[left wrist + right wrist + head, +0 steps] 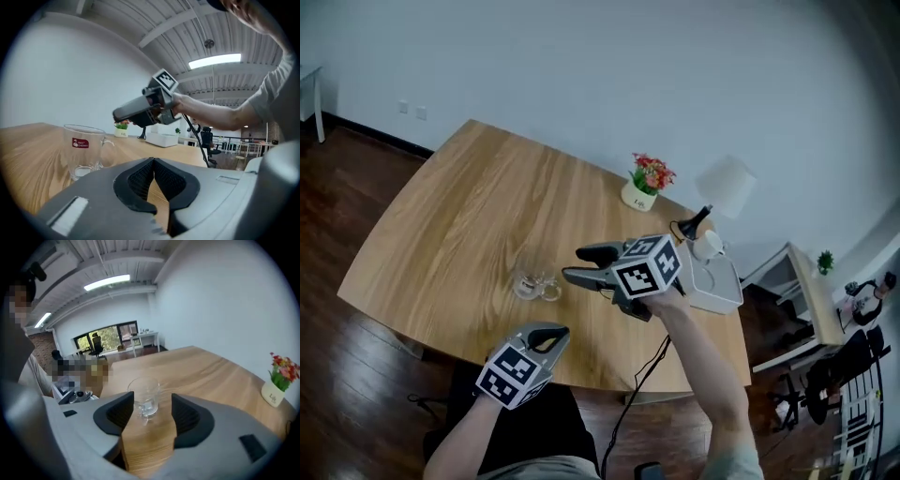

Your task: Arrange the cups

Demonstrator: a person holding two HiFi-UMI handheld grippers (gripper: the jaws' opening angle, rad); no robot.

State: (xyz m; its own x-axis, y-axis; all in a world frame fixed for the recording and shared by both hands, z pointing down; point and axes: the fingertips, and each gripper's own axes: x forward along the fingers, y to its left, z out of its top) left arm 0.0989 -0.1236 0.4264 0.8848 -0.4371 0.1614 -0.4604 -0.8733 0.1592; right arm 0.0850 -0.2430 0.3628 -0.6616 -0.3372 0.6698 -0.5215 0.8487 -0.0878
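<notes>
wooden table (459, 216) fills the middle of the head view. right gripper (574, 263) hangs over it just right of centre, fingers wide apart and gripping nothing. left gripper (551, 333) sits at the table's lower edge, fingers pressed together, empty. glass cup (528, 282) stands upright between them on the table, long axis vertical, mouth up, handle pointing toward the right gripper.

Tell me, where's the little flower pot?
In the head view the flower pot stands at the far edge of the table, by the wall, just left of the white lamp.
</notes>
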